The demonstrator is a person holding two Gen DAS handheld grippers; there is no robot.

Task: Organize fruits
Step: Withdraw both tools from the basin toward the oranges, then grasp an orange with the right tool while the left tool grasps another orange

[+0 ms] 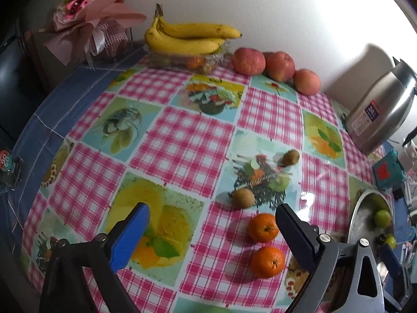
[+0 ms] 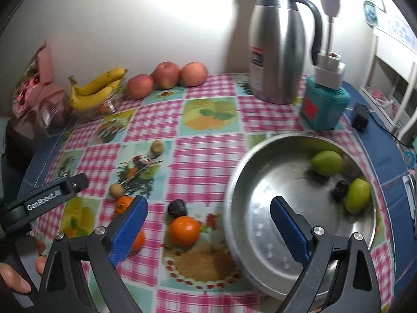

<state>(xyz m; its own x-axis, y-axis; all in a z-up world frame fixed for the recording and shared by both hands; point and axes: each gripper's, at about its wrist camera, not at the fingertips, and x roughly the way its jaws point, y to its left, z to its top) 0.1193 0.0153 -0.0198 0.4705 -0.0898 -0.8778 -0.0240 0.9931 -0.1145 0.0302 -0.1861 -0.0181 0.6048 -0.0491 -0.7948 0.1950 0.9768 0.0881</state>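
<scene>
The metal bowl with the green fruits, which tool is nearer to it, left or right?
Right. The right tool hangs open at the metal bowl, one finger over its rim. The left tool is open over the oranges, off to the bowl's side.

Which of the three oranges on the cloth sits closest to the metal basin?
The orange beside the dark fruit, just left of the basin's rim. The other two lie further left, behind the right gripper's left finger.

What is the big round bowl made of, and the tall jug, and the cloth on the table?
The bowl looks like dull, brushed metal, grey with soft reflections. The jug seems to be shinier steel with a black handle, probably plastic. The tablecloth looks like glossy plastic or oilcloth, since light glints off its printed squares.
</scene>
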